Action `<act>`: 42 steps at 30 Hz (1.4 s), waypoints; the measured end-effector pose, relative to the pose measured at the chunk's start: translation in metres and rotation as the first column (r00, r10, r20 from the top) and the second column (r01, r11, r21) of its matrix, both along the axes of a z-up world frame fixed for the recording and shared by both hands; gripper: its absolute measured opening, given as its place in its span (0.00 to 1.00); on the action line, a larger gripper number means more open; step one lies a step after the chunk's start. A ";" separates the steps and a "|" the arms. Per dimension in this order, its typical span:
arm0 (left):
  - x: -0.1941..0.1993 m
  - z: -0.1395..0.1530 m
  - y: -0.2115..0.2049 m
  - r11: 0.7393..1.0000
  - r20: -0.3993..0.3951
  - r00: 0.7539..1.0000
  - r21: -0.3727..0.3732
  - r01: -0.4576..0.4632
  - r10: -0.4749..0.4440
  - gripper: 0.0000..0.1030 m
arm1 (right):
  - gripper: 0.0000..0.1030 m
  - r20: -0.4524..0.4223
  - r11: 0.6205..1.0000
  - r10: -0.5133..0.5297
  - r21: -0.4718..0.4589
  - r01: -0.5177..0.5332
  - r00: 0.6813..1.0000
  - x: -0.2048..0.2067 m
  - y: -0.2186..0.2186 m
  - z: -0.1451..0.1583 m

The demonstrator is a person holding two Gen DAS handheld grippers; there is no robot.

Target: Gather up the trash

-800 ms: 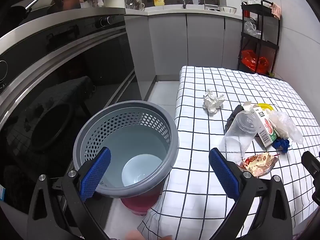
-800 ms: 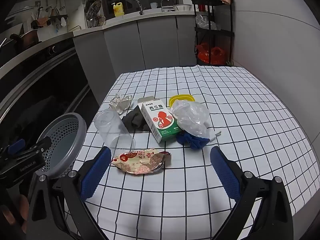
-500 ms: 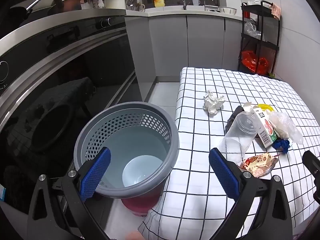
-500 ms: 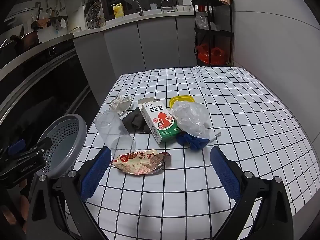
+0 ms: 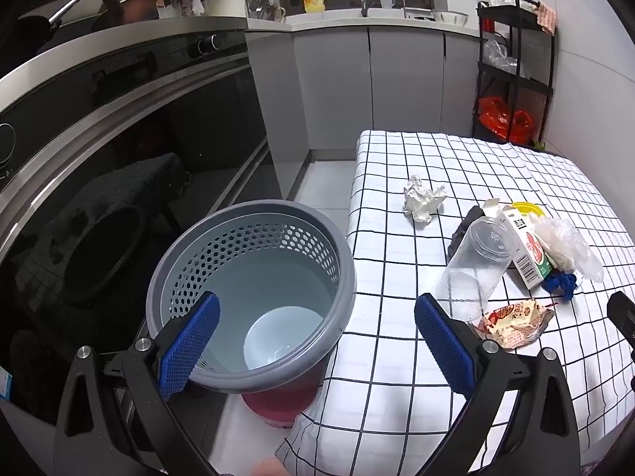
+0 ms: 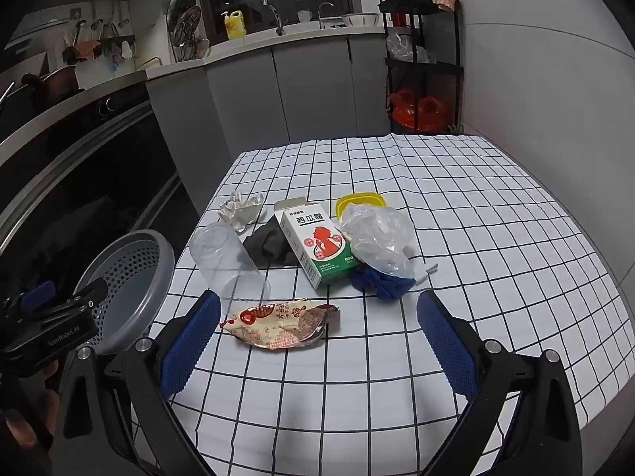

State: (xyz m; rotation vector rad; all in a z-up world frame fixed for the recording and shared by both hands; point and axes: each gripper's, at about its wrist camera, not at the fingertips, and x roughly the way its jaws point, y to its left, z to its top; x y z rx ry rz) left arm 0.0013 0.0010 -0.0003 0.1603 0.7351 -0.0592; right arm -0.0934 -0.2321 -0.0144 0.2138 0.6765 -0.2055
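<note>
A grey perforated trash basket [image 5: 254, 297] [image 6: 127, 285] stands beside the table's left edge with a white bowl [image 5: 283, 337] in its bottom. My left gripper [image 5: 315, 347] hangs open over the basket's near rim, holding nothing. On the checked tablecloth [image 6: 476, 238] lie a snack wrapper [image 6: 279, 327] [image 5: 514, 323], a clear plastic cup [image 6: 228, 261] [image 5: 476, 261] on its side, a green-and-white carton [image 6: 317, 244], a crumpled clear bag [image 6: 377, 240], a blue wad [image 6: 379, 281], a dark cloth [image 6: 270, 244], a yellow lid [image 6: 359, 202] and a white paper ball [image 6: 240, 208] [image 5: 422, 200]. My right gripper [image 6: 317, 339] is open just short of the wrapper.
A dark oven front and steel counter [image 5: 119, 119] run along the left. Grey cabinets [image 6: 309, 91] with a sink stand behind the table, and a black shelf rack [image 6: 426, 59] holds red bags at the back right. The white wall [image 6: 555, 79] borders the table's right side.
Both views have shifted only slightly. The wrapper sits a little closer between the right fingers. Nothing was taken hold of or let go.
</note>
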 end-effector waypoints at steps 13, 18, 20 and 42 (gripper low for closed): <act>-0.002 -0.001 -0.003 1.000 0.005 1.000 0.010 0.000 0.000 0.94 | 0.92 0.000 1.000 0.001 0.002 -0.001 1.000 -0.001 0.000 0.000; -0.002 -0.001 -0.003 1.000 0.005 1.000 0.008 0.000 0.000 0.94 | 0.92 0.000 1.000 0.000 0.003 0.000 1.000 -0.001 -0.001 0.000; -0.002 -0.001 -0.003 1.000 0.005 1.000 0.010 0.000 0.000 0.94 | 0.92 0.000 1.000 -0.002 0.002 0.002 1.000 0.000 -0.001 0.000; -0.002 0.001 -0.002 1.000 0.007 1.000 0.009 -0.001 0.001 0.94 | 0.92 0.001 1.000 0.010 0.010 -0.010 1.000 -0.001 0.000 -0.001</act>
